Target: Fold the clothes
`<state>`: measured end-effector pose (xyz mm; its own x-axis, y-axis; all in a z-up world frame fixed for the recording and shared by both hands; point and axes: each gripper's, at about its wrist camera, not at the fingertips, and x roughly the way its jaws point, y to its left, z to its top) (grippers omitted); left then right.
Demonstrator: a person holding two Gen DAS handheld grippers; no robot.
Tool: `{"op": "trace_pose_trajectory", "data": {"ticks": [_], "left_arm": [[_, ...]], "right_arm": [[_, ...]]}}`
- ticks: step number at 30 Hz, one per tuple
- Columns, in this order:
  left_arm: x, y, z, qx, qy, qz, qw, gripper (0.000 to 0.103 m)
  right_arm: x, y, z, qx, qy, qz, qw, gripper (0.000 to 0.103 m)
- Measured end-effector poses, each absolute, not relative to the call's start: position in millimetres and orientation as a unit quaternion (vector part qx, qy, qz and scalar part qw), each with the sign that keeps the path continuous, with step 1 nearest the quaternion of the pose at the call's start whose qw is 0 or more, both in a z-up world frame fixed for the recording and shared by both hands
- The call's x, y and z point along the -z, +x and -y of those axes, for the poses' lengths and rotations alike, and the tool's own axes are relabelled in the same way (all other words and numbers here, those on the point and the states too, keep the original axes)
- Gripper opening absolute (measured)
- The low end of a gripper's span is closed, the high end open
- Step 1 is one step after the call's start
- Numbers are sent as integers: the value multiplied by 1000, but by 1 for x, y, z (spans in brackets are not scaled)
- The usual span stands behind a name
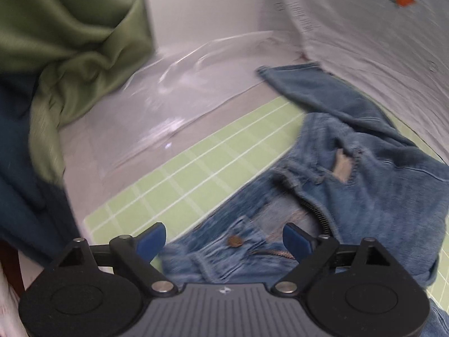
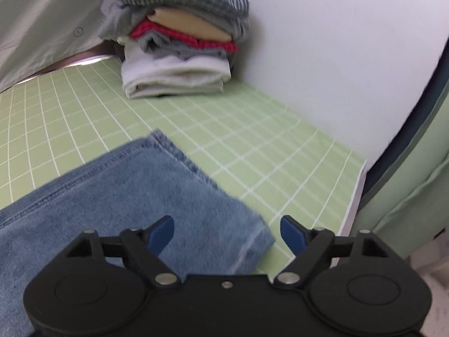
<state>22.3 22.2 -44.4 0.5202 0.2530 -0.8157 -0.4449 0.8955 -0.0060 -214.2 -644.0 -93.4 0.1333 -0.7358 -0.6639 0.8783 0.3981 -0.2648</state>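
both grippers spread, holding nothing: left gripper (image 1: 224, 240) over the jeans (image 1: 364, 174) waistband, right gripper (image 2: 227, 234) near a hem; the rumpled legs could fold crooked

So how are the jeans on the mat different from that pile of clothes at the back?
The jeans lie loose and rumpled, fly open, one leg trailing; the pile of clothes is folded and stacked. The jeans are one blue denim garment; the pile mixes grey check, tan, red and white pieces. The jeans lie just ahead of both open grippers, left gripper and right gripper; the pile sits far back by the wall. Both rest on the green grid mat.
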Motion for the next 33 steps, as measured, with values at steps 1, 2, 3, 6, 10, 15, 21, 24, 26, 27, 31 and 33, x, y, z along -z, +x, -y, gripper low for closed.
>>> {"op": "trace_pose_trajectory", "data": {"ticks": [1,2,3,6,10,15,21,24,26,27,31,33], "left_arm": [[42,30,-14,-189,-97,-445,870,92],[39,37,-5,-176,-86,-444,874,93],[36,44,4,-162,-75,-443,878,93],[38,76,40,-115,-68,-450,883,94],[43,118,92,-40,-58,-459,886,94],[50,169,164,55,-15,-472,880,95],[75,201,224,88,82,-493,862,96],[88,205,228,78,98,-498,858,91],[88,202,222,72,96,-489,864,66],[85,201,216,67,88,-486,867,41],[56,192,171,74,-27,-472,878,8],[38,181,144,65,-80,-451,887,8]], "right_arm": [[91,-208,640,538,92,-372,751,87],[88,-201,636,536,89,-368,754,90],[85,-194,632,534,86,-365,758,91],[85,-168,624,515,100,-363,770,92],[91,-129,611,496,105,-372,778,92],[100,-94,605,486,126,-381,776,92],[106,-75,598,471,106,-402,778,92],[110,-73,596,469,100,-412,775,92],[111,-73,596,468,102,-417,772,92],[112,-73,596,468,104,-419,771,92],[114,-72,596,465,105,-421,772,92],[112,-70,593,458,102,-420,777,92]]}}
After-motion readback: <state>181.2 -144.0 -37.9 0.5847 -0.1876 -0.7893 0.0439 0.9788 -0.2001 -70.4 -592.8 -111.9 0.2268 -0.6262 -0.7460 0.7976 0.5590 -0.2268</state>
